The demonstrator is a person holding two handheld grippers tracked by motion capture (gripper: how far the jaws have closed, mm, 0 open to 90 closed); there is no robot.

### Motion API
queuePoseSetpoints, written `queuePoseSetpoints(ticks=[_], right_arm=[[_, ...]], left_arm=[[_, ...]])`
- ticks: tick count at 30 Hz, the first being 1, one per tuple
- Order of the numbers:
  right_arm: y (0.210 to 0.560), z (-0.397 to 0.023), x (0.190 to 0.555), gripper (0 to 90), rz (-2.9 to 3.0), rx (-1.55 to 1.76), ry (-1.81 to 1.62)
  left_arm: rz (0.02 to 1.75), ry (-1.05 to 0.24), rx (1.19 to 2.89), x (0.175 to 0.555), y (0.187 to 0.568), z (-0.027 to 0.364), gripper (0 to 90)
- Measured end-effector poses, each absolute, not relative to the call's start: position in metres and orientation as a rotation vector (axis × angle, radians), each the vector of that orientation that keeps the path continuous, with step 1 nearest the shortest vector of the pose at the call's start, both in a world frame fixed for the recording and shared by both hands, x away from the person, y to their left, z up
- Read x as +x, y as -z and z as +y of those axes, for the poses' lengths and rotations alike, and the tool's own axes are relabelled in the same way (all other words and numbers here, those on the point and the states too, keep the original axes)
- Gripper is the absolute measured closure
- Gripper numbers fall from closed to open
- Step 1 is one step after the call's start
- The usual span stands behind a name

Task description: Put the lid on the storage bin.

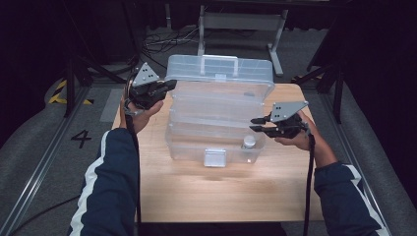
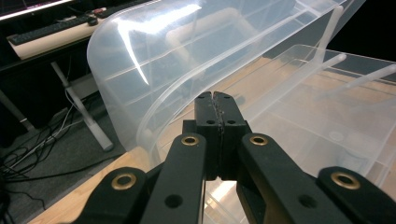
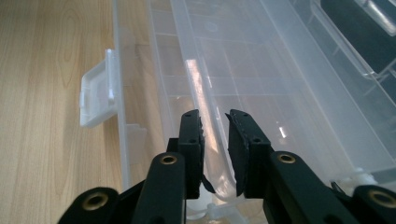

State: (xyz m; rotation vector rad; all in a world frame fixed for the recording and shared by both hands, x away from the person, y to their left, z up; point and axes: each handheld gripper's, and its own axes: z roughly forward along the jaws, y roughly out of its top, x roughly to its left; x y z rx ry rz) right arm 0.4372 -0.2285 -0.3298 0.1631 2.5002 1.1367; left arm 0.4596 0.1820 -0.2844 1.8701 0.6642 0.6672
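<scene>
Overhead, a clear plastic tackle box [image 1: 216, 118] sits open at the middle of the tabletop [image 1: 221, 191], its lid [image 1: 220, 69] tipped back and its trays stepped up toward the far side, long axis running left to right. The left gripper [image 1: 169, 86] is at the lid's left end; the right gripper [image 1: 255, 125] is at the box's right end, just above a small white-capped bottle [image 1: 249, 142] lying in the bottom bin.

Along the left gripper [image 2: 215, 95], the jaws are pressed together with nothing between them, the curved lid [image 2: 187, 56] just beyond their tips.

Along the right gripper [image 3: 215, 116], the jaws stand slightly apart, straddling a thin tray wall [image 3: 205, 112] without clearly pinching it. I judge the right hand nearer the trays; a white latch [image 3: 95, 98] hangs off the front.
</scene>
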Motion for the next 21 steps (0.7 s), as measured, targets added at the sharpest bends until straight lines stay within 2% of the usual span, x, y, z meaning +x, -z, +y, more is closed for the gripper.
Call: queuePoseSetpoints(ticks=[7, 21], right_arm=[[0.329, -0.238, 0.434, 73.4, 2.471, 0.211, -1.156], [0.326, -0.269, 0.42, 63.9, 2.375, 0.336, -1.22]], left_arm=[[0.66, -0.666, 1.882, 0.457, 0.289, 0.184, 90.0], [0.641, -0.662, 1.891, 0.447, 0.29, 0.189, 90.0]])
